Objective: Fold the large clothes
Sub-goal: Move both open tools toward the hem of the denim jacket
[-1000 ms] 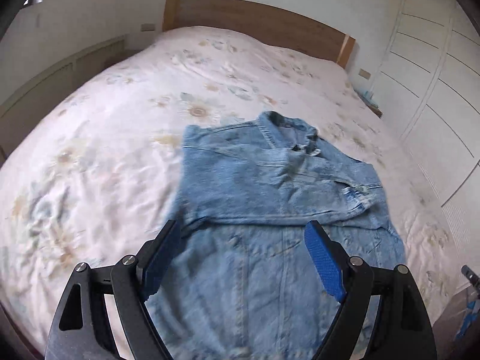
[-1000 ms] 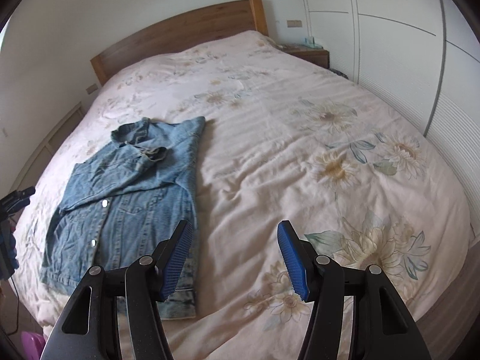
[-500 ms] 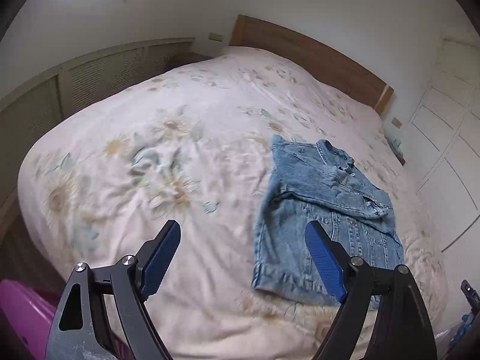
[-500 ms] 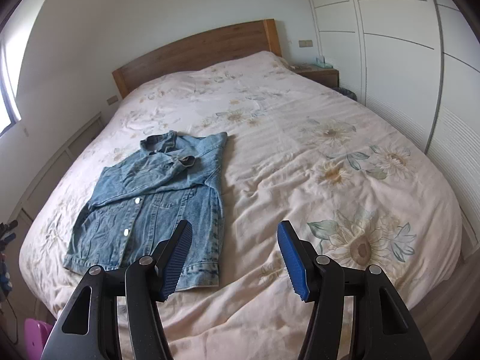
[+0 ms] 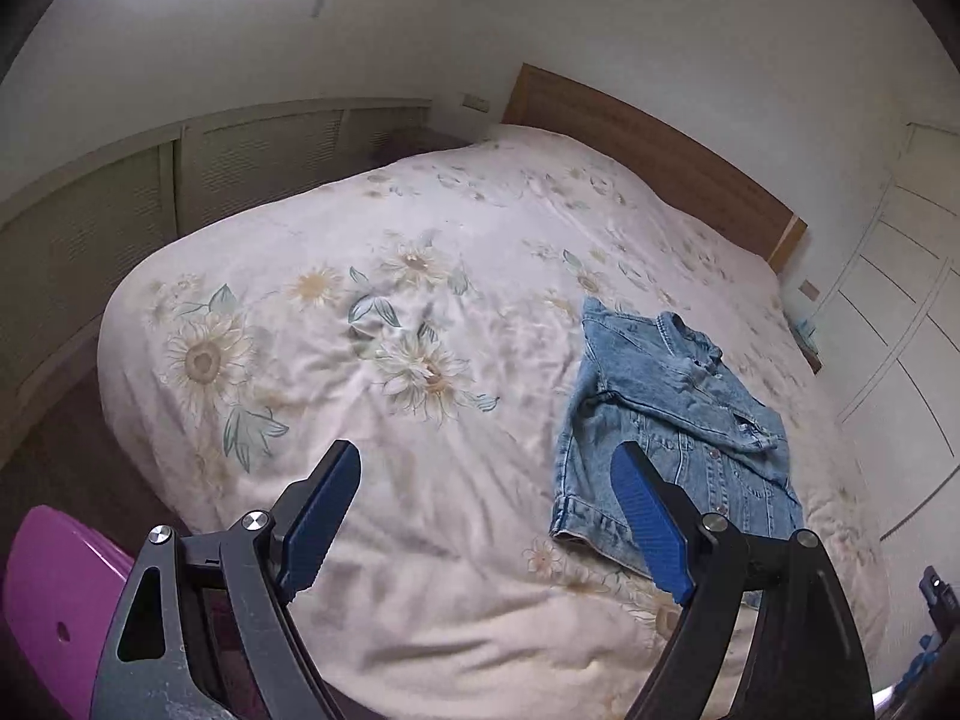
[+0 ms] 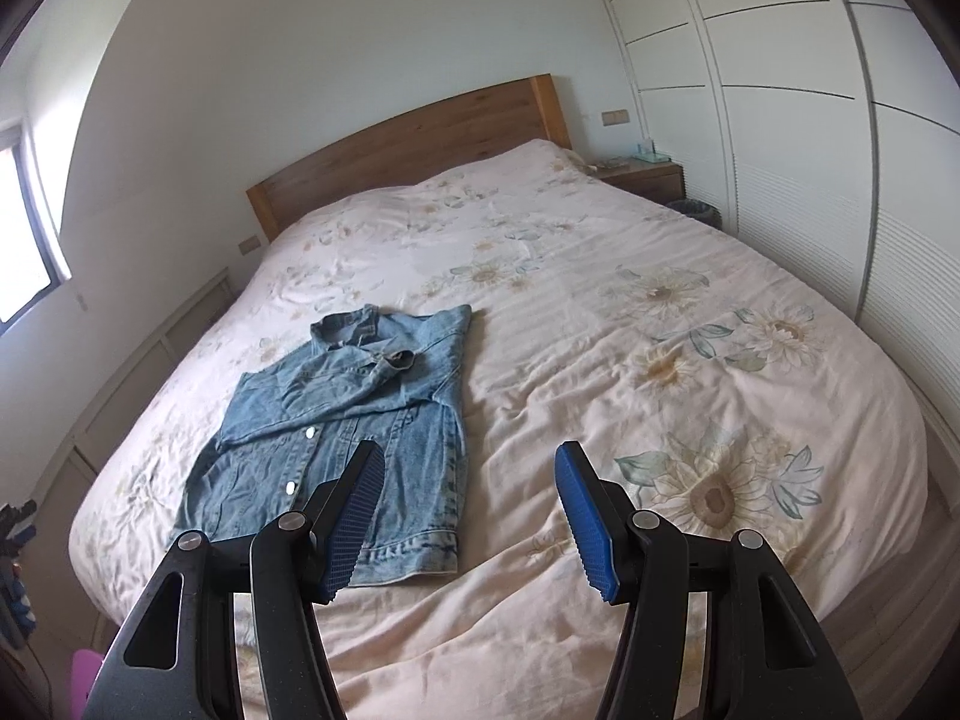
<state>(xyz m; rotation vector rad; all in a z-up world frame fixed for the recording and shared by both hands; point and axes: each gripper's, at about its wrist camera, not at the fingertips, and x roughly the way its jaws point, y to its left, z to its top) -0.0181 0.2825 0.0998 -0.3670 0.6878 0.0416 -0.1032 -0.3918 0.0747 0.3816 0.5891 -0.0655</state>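
Observation:
A light blue denim jacket (image 5: 666, 414) lies flat on the bed, front side up, with its sleeves folded across the chest. It also shows in the right wrist view (image 6: 354, 420), at the left side of the bed. My left gripper (image 5: 486, 468) is open and empty, held above the bed's foot edge, with the jacket to its right. My right gripper (image 6: 471, 468) is open and empty, above the foot of the bed, just right of the jacket's hem.
The bed has a cream floral cover (image 6: 660, 360) and a wooden headboard (image 6: 408, 144). White wardrobe doors (image 6: 810, 120) line the right wall. A nightstand (image 6: 645, 174) stands by the headboard. A purple object (image 5: 54, 606) sits on the floor at the left.
Both grippers have pulled back and up from the jacket. The left one has swung left, so the jacket now lies to its right. The jacket has not moved.

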